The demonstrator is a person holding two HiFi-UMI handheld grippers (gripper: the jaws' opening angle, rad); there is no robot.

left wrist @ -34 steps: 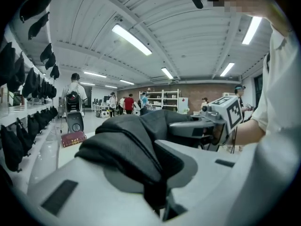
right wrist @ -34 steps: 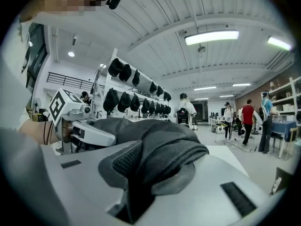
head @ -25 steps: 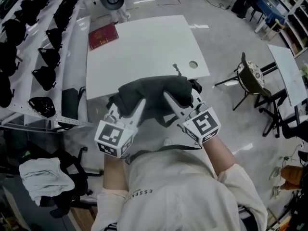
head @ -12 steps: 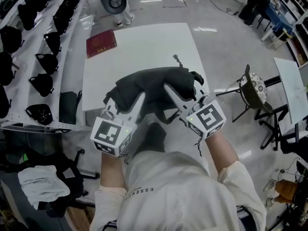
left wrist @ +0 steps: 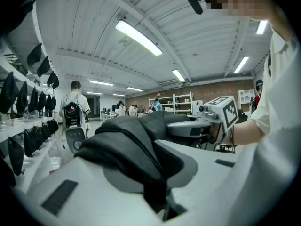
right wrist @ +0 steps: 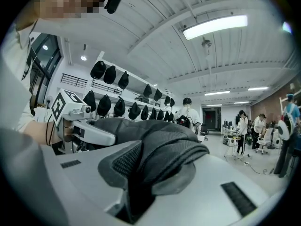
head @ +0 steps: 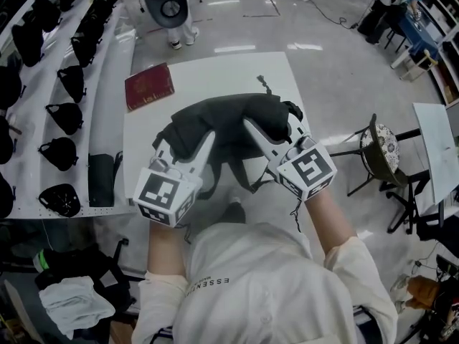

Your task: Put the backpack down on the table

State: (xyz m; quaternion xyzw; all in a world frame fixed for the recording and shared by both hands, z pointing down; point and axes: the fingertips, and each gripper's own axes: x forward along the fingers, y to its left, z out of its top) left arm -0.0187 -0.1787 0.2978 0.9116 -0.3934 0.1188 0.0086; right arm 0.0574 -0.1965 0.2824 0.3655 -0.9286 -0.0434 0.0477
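Left hand-held gripper (head: 185,145): jaws are narrowed and clamped on a fold of the backpack (head: 229,124). In the left gripper view, dark fabric is pinched right between the pads. Right hand-held gripper (head: 272,131): same state, jaws closed down on a thick, mesh-faced padded fold. Both are held roughly level, side by side and pointed away from the person, one at each end of the bag's near side.

Backpack: black and slumped, carried between the two grippers. In the head view it is seen over the near half of the white table (head: 215,74). Contact with the tabletop can't be told from any view. Straps (head: 226,174) are seen hanging off its near side, by the table's near edge.

On the table, a red book (head: 149,86) is lying at the far left corner, well apart from the bag.

Left of the table, a white shelf (head: 43,149) is lined with black caps (head: 68,117). To the right, a chair (head: 378,145) is standing on the floor near the table. At lower left, a white cloth (head: 72,303) is draped over something dark. People are seen standing far back in both gripper views.
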